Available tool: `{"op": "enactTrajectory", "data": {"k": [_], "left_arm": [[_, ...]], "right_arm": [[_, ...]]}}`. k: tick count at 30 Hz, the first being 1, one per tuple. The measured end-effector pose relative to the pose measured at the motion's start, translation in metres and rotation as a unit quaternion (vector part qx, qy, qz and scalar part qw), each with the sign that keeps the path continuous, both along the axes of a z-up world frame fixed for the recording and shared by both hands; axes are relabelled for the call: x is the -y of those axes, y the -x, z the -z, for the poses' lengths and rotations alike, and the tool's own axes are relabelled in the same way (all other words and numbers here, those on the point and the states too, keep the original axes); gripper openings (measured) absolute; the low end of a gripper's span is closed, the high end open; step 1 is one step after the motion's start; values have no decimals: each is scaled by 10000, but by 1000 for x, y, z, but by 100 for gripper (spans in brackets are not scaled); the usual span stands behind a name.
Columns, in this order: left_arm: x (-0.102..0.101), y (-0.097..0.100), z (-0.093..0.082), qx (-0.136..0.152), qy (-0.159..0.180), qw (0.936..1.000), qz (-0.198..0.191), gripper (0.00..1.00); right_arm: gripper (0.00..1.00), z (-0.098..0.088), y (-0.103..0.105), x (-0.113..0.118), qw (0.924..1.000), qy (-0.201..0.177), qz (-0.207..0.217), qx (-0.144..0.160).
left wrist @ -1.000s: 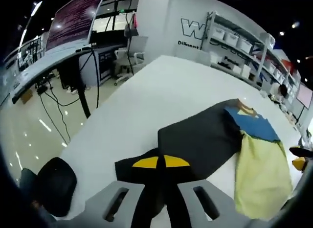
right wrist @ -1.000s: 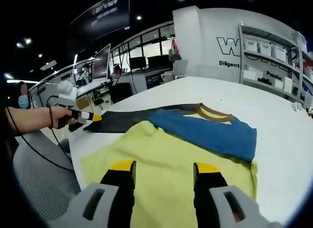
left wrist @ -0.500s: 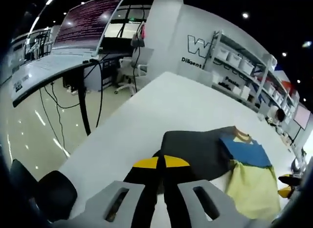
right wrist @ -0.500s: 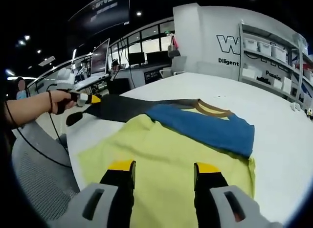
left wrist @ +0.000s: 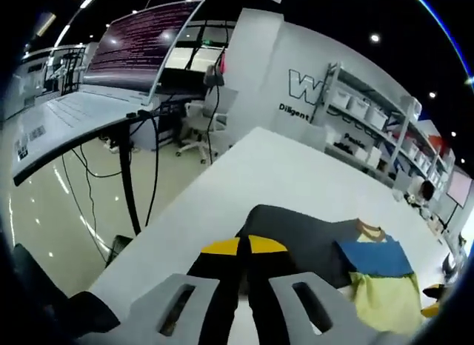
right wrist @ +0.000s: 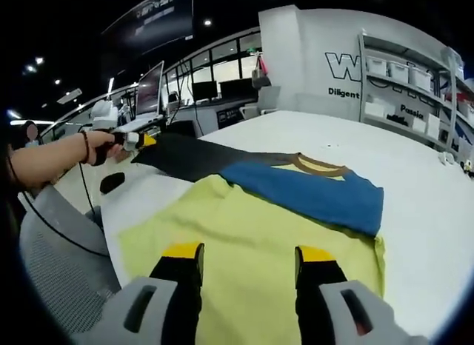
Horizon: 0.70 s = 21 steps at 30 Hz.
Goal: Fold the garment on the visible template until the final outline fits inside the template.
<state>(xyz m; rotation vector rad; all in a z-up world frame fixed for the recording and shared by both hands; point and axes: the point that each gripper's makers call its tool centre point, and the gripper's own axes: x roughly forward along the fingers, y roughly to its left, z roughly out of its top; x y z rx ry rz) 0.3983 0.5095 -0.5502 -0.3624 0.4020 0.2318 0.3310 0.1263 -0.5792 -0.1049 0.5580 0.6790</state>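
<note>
The garment lies spread on the white table, a shirt in three colours: a dark sleeve, a blue chest with a brown collar, and a pale yellow body nearest the right gripper. On the wall behind, large letters begin with "W" and smaller ones below read "Diligent"; the rest is cut off by shelving. In the right gripper view the shirt's long axis runs from the yellow hem, near the camera, away to the collar, and the dark sleeve stretches off to the left. There a hand holds the left gripper, whose yellow-tipped jaws are clenched on the dark sleeve, apparently lifting its end off the table. The right gripper's jaws stand apart, released, over the yellow cloth
</note>
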Motion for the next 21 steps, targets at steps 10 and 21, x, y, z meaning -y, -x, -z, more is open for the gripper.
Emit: {"op": "enactTrajectory", "data": {"k": [10, 21], "left_arm": [[-2, -21, -11, 253, 307, 9992, -32, 0], [11, -29, -30, 675, 290, 9962, 470, 0]], "right_arm": [[60, 3, 1, 14, 9996, 238, 152, 38], [75, 1, -4, 44, 9973, 157, 713, 25]]}}
